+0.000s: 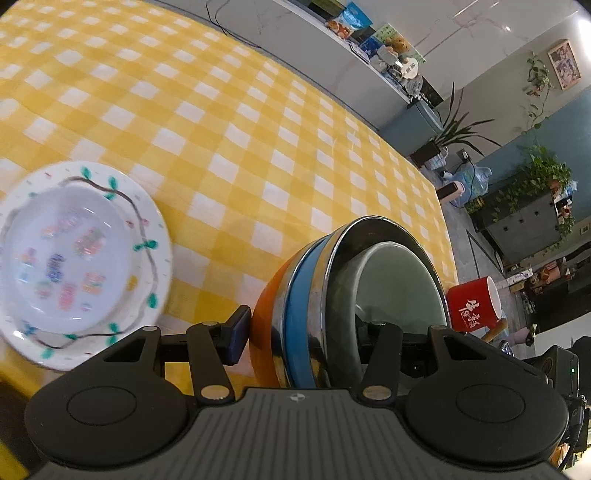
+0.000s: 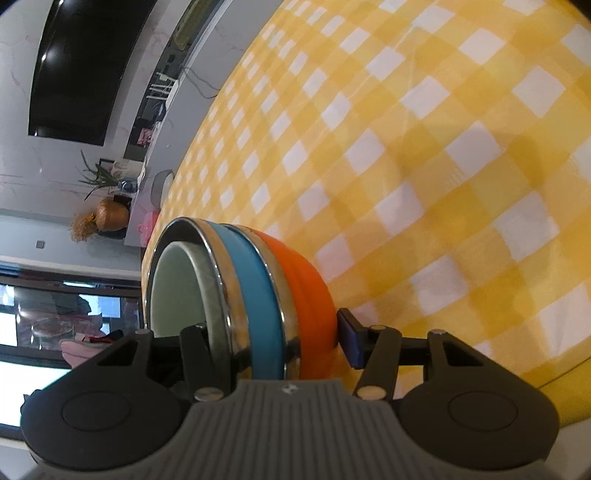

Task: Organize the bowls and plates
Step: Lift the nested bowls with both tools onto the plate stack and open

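Gripping nested bowl stack (image 1: pixel 314 295) | left claw (image 1: pixel 306 332), right claw (image 2: pixel 277 332) both clamped | yellow checked tablecloth (image 1: pixel 240 122) | plates (image 1: pixel 74 251)

White Chinese brush characters run down the side of the red mug (image 1: pixel 471 306) at the right; too stylised to read here. Snack packets (image 1: pixel 349 20) on the far shelf carry print, all blurred.

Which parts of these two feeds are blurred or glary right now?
Left wrist view: the patterned plate is motion-smeared, while the nested bowl stack stays fairly sharp, with reflections on its steel rim. Right wrist view: the checked tablecloth is soft and bowed by the fisheye; the window is blown out.
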Tool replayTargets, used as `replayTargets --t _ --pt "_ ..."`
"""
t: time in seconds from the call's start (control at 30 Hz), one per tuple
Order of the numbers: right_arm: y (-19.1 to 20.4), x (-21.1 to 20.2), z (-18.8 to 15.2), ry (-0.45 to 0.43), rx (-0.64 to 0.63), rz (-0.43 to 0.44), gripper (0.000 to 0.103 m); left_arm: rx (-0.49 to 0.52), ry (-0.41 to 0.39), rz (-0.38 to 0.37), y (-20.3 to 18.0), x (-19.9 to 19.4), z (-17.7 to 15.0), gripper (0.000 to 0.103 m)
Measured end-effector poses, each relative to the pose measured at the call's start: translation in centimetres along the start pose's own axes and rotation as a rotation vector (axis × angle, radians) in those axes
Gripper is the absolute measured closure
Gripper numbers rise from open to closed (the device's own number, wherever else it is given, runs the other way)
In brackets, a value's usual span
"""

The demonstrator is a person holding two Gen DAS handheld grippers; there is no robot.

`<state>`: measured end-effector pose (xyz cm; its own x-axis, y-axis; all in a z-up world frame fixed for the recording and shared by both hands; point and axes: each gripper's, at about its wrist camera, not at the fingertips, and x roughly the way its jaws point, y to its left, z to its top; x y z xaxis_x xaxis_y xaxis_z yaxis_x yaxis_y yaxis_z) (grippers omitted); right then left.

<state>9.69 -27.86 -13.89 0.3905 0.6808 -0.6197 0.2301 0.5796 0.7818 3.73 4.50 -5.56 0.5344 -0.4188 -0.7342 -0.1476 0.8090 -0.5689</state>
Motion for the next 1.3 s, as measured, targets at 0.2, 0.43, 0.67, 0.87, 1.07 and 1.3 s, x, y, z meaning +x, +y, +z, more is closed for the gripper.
replayTargets --t 0.2,0.43,0.67,0.87,1.07,1.3 --pt "2.6 0.7 -1.3 0.032 -0.029 0.032 0.049 -0.008 -0.037 0.027 1.3 -3.2 0.6 0.046" --pt "6.9 3.5 -3.3 0.094 -0.078 0.056 0.049 -0.076 -0.086 0.061 4.8 -7.2 1.9 0.046" --pt "10.8 7.8 -4.6 0.16 -0.138 0.047 0.049 -0.175 -0.12 0.08 9.0 -8.6 3.4 0.046" --pt "12.2 10.8 -4.5 0.194 -0.159 0.025 0.049 -0.217 -0.122 0.088 11.6 -8.4 4.0 0.046" --pt "12.3 12.4 -4.7 0.215 -0.166 0.002 0.049 -0.245 -0.105 0.087 13.2 -7.4 4.2 0.046" --pt "11.9 13.3 -4.5 0.229 -0.164 -0.006 0.049 -0.239 -0.098 0.102 13.7 -6.8 4.3 0.046"
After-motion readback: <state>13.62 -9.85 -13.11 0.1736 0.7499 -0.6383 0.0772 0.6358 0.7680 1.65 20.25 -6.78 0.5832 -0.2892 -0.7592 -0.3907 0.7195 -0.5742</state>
